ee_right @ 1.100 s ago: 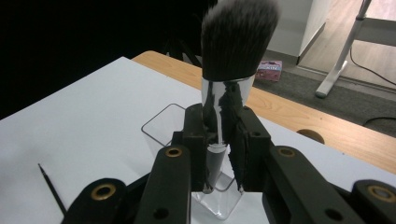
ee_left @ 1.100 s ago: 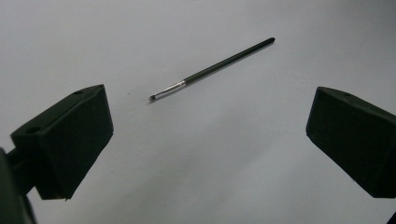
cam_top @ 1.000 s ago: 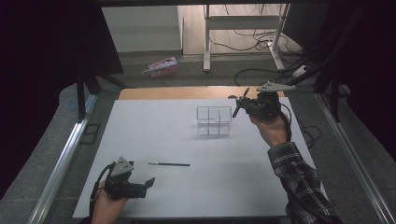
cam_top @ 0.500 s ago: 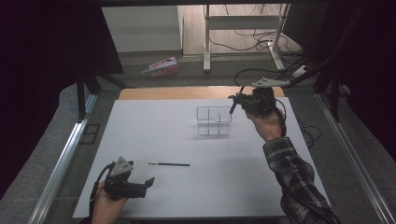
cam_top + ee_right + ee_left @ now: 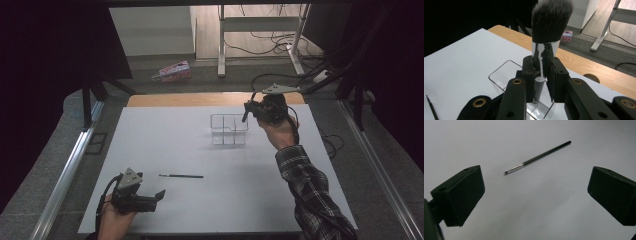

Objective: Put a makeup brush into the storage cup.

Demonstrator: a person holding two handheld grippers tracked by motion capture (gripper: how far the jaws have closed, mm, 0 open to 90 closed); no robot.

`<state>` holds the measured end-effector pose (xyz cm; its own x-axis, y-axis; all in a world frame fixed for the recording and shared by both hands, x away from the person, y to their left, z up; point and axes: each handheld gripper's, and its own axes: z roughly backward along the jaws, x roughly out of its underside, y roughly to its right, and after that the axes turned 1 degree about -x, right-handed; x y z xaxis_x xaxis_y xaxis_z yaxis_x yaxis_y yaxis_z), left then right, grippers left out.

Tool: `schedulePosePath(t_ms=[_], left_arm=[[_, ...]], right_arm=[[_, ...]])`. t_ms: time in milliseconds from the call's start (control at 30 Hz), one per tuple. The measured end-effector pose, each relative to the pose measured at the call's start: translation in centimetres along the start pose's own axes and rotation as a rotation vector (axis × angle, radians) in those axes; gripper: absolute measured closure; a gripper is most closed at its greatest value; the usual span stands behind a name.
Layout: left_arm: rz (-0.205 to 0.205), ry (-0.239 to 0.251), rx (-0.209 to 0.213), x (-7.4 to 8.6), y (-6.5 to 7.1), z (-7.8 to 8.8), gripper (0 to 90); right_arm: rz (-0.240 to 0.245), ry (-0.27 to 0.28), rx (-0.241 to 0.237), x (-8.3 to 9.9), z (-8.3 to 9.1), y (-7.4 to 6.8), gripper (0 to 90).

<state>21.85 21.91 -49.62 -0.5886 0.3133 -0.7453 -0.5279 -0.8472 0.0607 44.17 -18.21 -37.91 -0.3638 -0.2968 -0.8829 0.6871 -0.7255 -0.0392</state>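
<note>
White tabletop (image 5: 165, 145) fills the high view, with a clear plastic organizer (image 5: 229, 129) near its far edge. The right gripper (image 5: 248, 108) hangs just above the organizer's right end, its jaws closed on a makeup brush (image 5: 244, 114). Near the front edge the left gripper (image 5: 159, 195) lies low over the tabletop, and a thin black liner brush (image 5: 181, 176) lies flat just beyond it.

From the left gripper view, the jaws stand wide apart with nothing between them; the liner brush (image 5: 537, 157) lies ahead, untouched.

From the right gripper view, the jaws clamp the makeup brush (image 5: 550, 30) by its silver ferrule, bristles up, its handle tip down inside the organizer (image 5: 505, 73).
</note>
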Motion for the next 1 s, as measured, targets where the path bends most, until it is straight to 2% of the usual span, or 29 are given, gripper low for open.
schedulePosePath(t_ms=[433, 1000], left_arm=[[0.0, 0.0, 0.0, 0.0, 0.0, 0.0, 1.5], [-0.003, -0.005, -0.004, 0.0, 0.0, 0.0, 1.5]], right_arm=[[-0.004, -0.007, 0.03, 0.8, -1.3, 0.2, 76.7], [0.009, -0.041, 0.036, 2.1, -2.9, 0.0, 76.8]])
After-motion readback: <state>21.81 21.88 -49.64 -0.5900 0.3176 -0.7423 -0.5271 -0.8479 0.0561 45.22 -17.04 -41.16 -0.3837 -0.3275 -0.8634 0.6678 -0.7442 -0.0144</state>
